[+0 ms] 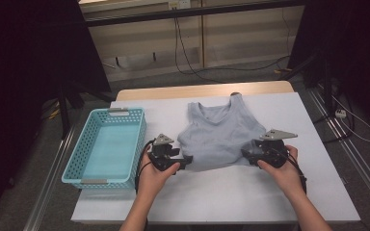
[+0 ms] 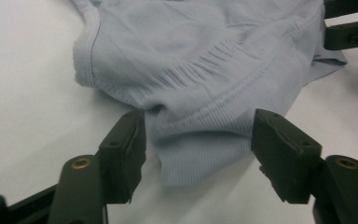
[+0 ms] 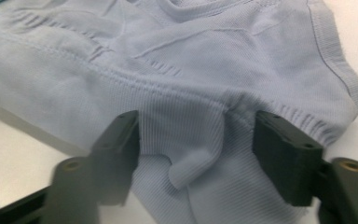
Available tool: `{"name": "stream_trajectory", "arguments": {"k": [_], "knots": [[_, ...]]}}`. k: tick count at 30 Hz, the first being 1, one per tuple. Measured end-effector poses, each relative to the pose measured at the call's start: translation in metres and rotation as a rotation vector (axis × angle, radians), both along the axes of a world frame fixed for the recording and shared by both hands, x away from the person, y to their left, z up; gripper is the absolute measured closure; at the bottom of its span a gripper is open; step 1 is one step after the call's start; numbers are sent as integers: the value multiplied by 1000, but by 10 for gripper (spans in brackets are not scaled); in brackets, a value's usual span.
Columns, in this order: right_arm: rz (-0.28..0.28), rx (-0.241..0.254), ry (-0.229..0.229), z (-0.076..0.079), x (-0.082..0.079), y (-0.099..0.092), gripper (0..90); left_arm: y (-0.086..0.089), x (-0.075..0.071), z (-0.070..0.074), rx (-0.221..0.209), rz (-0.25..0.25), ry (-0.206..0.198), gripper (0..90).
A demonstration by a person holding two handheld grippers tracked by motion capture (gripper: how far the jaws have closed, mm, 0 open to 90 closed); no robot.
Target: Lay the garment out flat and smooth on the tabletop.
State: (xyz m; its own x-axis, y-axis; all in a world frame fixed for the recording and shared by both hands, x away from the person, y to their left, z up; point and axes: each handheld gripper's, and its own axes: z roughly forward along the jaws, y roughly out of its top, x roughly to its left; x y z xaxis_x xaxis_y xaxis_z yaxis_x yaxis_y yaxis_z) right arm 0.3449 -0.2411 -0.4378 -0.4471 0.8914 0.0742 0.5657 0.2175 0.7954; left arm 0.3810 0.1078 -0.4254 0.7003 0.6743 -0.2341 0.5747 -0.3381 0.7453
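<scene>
- The top [image 1: 220, 137] is soft, pale blue-grey knit cloth with thin ribs along its bottom band. It lies flat on the table between the two tongs, neck end pointing away from them.
- The left tongs [image 1: 187, 160] are at the top's bottom left corner. In the left gripper view [image 2: 198, 151] the black, blocky jaws stand apart, with the corner of the band lying loose between them. The pads do not press it.
- The right tongs [image 1: 245, 154] are at the bottom right corner. In the right gripper view [image 3: 196, 149] the jaws stand apart too, with a small curled fold of the band between them, not pinched.
- The gripper views show the ribs and seams up close. The high view shows the top's whole shape, with wide straps and a scooped neck.
- A light blue plastic basket [image 1: 82, 166] with little holes sits just left of the left tongs.
- The table [image 1: 231, 197] has a smooth white cover. Beyond it are a grey floor, black cables and dark stands.
</scene>
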Motion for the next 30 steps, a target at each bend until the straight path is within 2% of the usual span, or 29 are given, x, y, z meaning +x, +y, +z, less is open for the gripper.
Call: {"name": "stream_trajectory", "arguments": {"k": [3,9,15,17,20,24,30], "knots": [[7,5,-11,2,-5,0,244,-2,2,0,-6,4,2,325],[33,18,-36,7,-14,-1,239,-5,3,1,-2,-15,4,331],[75,9,-41,9,-22,4,240,-8,3,1,46,-30,2,426],[90,4,-45,9,-24,6,251,-9,4,0,57,-22,4,485],[139,2,-43,8,-26,10,326,-9,6,-2,48,-18,32,558],[178,-17,-18,4,-28,15,435,-12,7,-4,65,-16,45,657],[173,-35,26,-5,-27,16,566,-15,9,-8,69,-22,70,751]]}}
